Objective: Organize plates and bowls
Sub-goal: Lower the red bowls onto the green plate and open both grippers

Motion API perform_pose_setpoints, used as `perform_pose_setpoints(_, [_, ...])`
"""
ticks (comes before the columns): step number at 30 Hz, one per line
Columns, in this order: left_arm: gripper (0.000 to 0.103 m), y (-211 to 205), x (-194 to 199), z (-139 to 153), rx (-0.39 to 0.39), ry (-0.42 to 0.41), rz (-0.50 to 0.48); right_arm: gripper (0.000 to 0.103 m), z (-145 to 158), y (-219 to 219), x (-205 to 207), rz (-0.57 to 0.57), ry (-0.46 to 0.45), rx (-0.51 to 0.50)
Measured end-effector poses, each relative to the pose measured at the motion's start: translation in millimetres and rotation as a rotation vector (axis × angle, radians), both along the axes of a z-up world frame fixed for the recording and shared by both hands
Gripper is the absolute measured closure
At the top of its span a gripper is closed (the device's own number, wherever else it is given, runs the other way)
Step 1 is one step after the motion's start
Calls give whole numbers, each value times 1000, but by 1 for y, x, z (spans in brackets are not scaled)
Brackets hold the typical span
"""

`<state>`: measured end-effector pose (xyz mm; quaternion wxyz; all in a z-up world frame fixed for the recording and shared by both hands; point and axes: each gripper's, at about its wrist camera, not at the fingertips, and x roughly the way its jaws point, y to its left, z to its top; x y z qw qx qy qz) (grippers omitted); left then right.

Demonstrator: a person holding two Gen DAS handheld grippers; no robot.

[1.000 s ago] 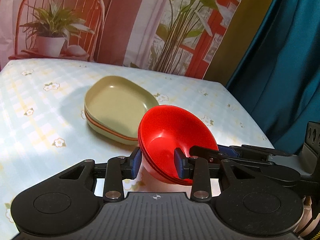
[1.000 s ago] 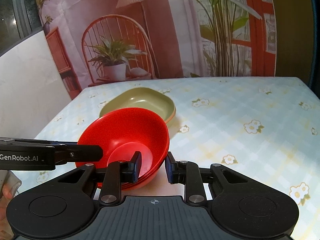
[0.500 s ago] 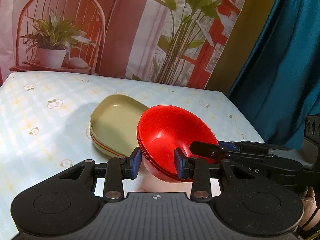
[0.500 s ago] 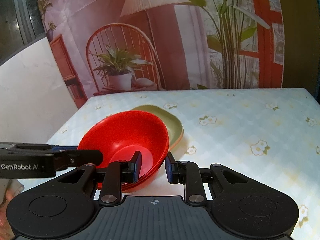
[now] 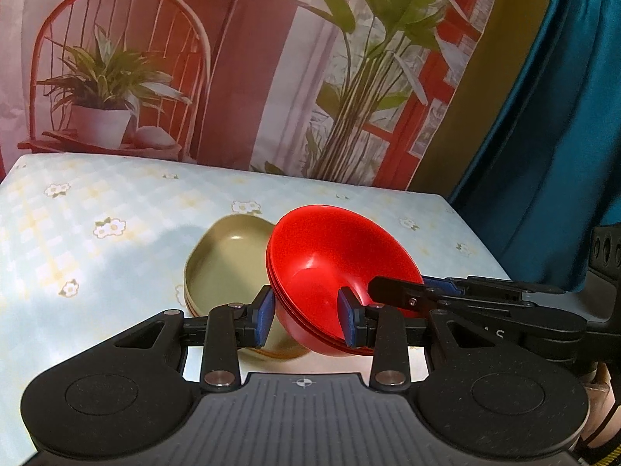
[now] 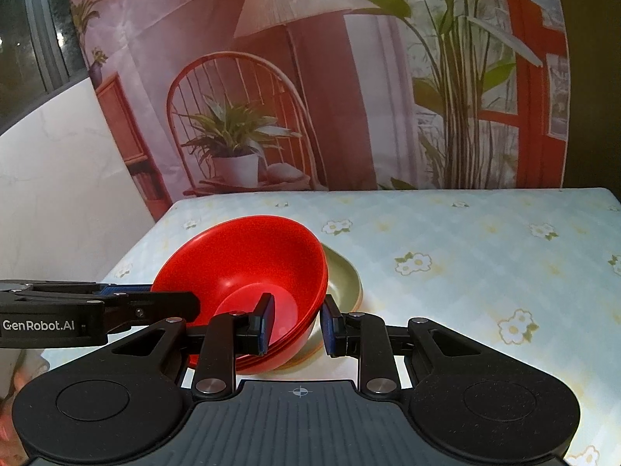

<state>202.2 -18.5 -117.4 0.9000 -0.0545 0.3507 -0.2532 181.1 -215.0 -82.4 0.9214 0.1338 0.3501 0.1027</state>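
A nested stack of red bowls point(image 5: 333, 268) hangs tilted in the air, held from two sides. My left gripper point(image 5: 306, 316) is shut on its left wall, one pad inside and one outside. My right gripper point(image 6: 297, 324) is shut on its right wall in the same way; it also shows in the left wrist view point(image 5: 399, 295) reaching in from the right. The bowls also show in the right wrist view point(image 6: 244, 268). A stack of olive green plates point(image 5: 229, 268) lies on the table just below and behind the bowls, and peeks out in the right wrist view point(image 6: 343, 277).
The table carries a pale blue checked cloth with flowers point(image 6: 485, 256). Its right edge meets a teal curtain point(image 5: 551, 155). A printed backdrop with a chair and plants point(image 5: 194, 70) stands along the far edge. A white wall point(image 6: 58, 194) lies to the left.
Both grippers have lifted the red bowls and carried them back toward the green plates, which now sit closer, partly hidden behind the bowls. The grips have not changed.
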Motion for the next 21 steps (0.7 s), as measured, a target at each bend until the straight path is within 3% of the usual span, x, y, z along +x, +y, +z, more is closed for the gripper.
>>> perform_pose_setpoints(8, [66,-4,28,0,-7,21,9,80,0,-4,25,4,0,-4])
perform_pose_setpoints(21, [66,-10,58,-15,57,60,34,80,-19,2,67,19,27,-9])
